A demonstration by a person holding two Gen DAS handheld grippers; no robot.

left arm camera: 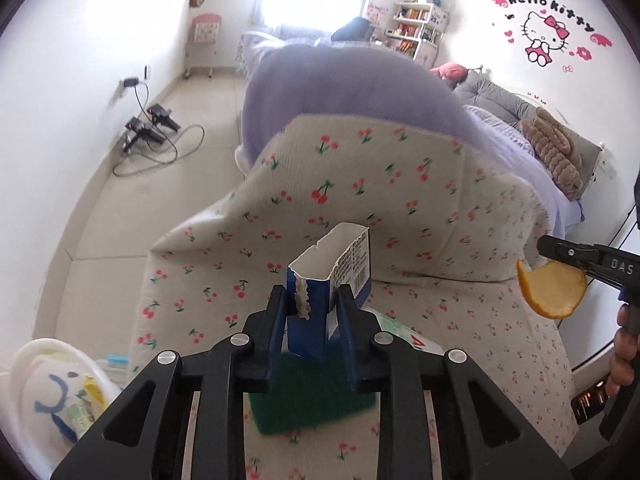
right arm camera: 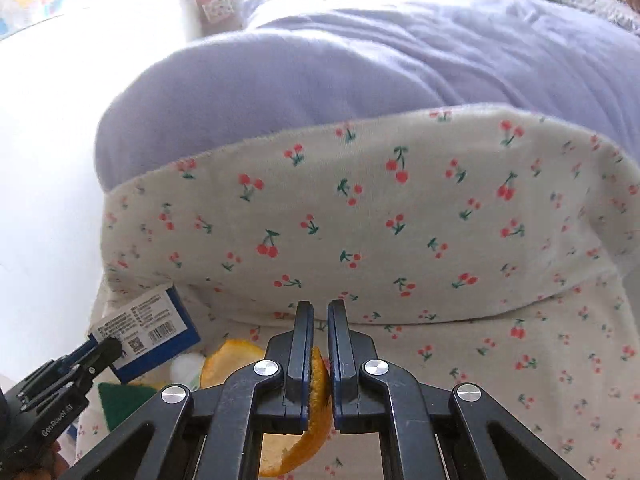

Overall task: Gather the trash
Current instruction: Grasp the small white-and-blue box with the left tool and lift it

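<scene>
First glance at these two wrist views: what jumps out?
The left gripper is shut on a torn-open blue carton, held above the cherry-print blanket. At the right edge of the same view, the right gripper pinches a curved orange peel. On the far wall sits a big pink Hello Kitty sticker, above a bed with a lilac duvet.

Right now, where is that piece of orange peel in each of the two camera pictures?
Left wrist view: the orange peel hangs at the right edge, pinched by the right gripper.
Right wrist view: the orange peel sits bottom centre, between the fingers.
Shared landmark: the torn blue carton.
</scene>
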